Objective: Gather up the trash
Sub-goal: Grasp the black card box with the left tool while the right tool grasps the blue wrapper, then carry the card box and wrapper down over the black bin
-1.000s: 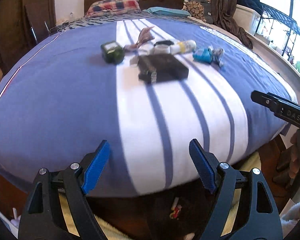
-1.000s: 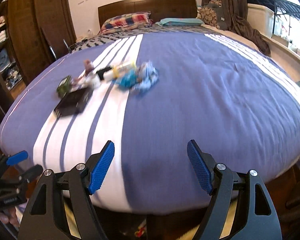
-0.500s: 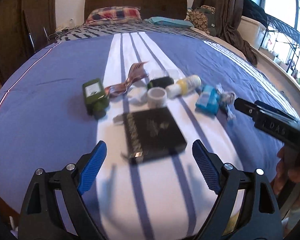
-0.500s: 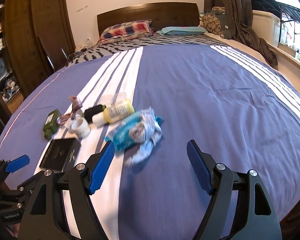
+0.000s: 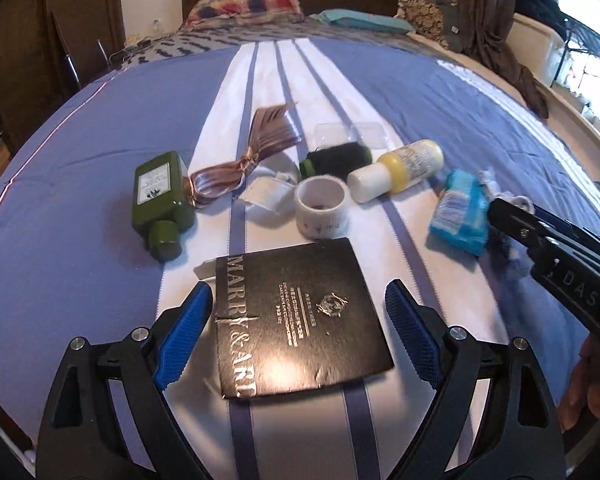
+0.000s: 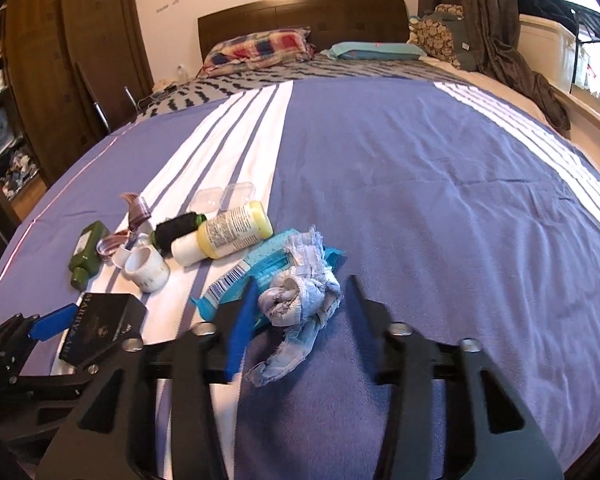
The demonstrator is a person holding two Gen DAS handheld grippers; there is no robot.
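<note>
Left gripper (image 5: 300, 332) held apart astride black box (image 5: 298, 322) on bed (image 6: 440, 184), right gripper (image 6: 300, 312) spread around crumpled rag (image 6: 300, 296), beside blue packet (image 6: 240, 276)

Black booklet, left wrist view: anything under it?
A pale scrap sticks out from beneath the far left corner of the black booklet; its extent underneath is covered. Otherwise the booklet lies flat on the striped bedspread, between the open left gripper.
</note>
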